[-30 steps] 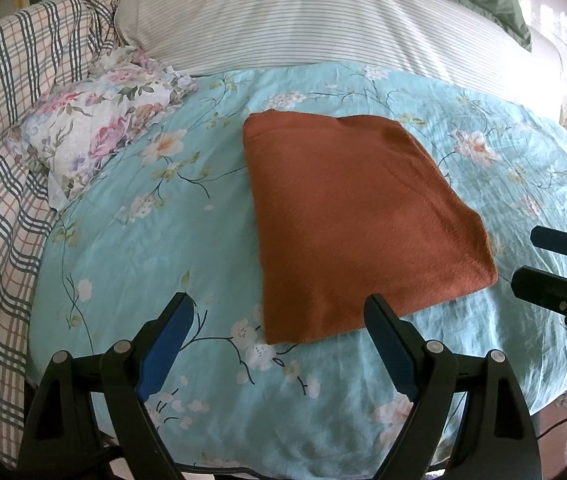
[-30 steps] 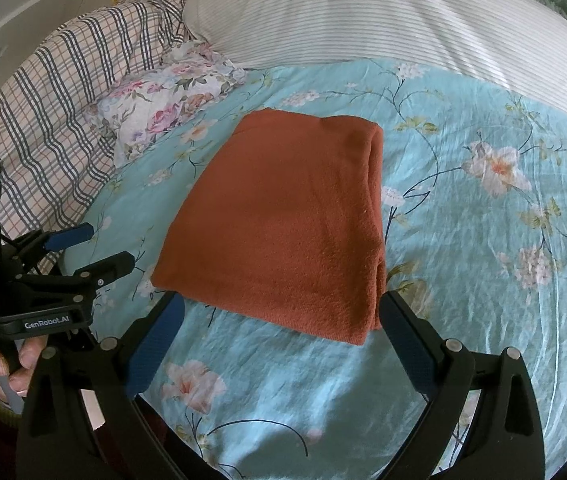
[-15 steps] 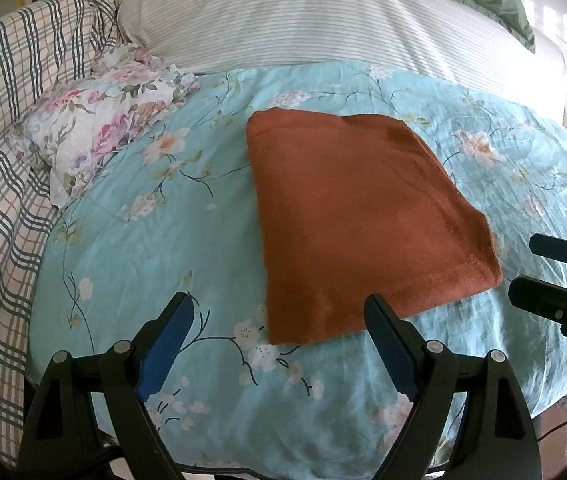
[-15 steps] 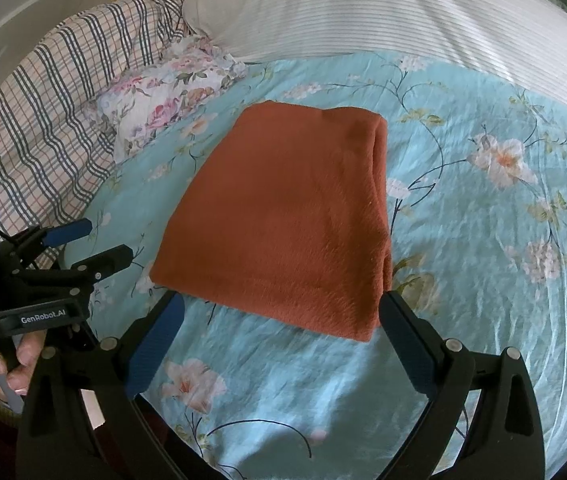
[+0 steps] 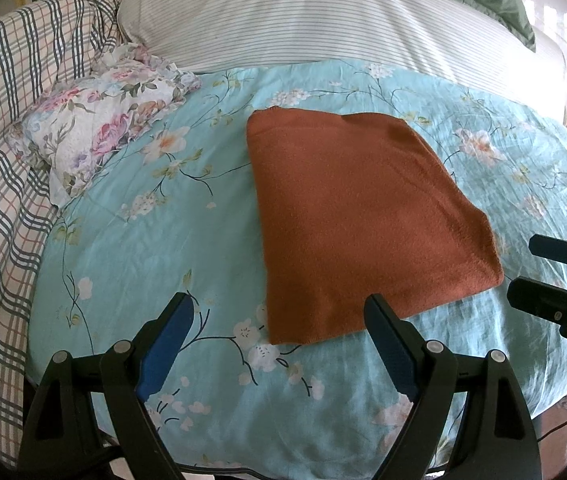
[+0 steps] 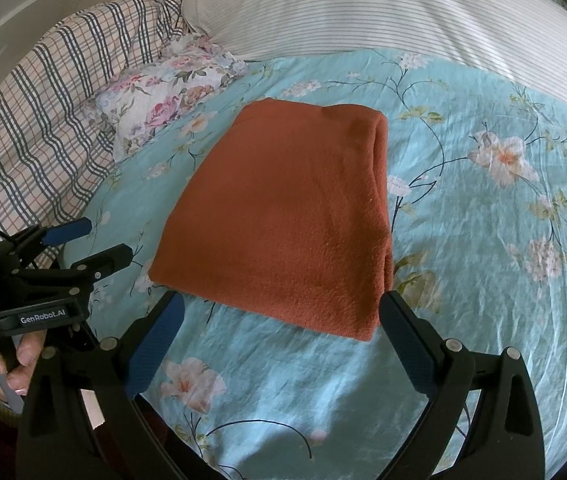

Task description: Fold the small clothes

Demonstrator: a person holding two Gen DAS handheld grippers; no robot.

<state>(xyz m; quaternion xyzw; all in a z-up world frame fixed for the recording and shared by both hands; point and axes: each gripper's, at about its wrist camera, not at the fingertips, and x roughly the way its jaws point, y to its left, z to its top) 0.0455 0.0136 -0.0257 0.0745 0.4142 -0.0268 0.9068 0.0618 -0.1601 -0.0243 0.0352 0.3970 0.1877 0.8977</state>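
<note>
one floral sheet (image 5: 131, 248) lay under everything. one rust cloth (image 5: 355, 216), folded flat, sat on it ahead of both tools, its long axis running away from the fingers. its near edge lay between the right gripper (image 6: 279, 344) fingers, and nearer them than the left gripper (image 5: 279, 344). both sets of fingers stood wide, holding nothing. one floral pillow (image 5: 95, 136) lay far left.

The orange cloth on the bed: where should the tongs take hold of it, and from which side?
Probably the near corners. The orange cloth lies flat and folded on the bedsheet, its thick fold along the right edge. Both tongs, left and right, are open and just short of the near edge, so come in low from there, each pinching its own corner through all layers.
</note>
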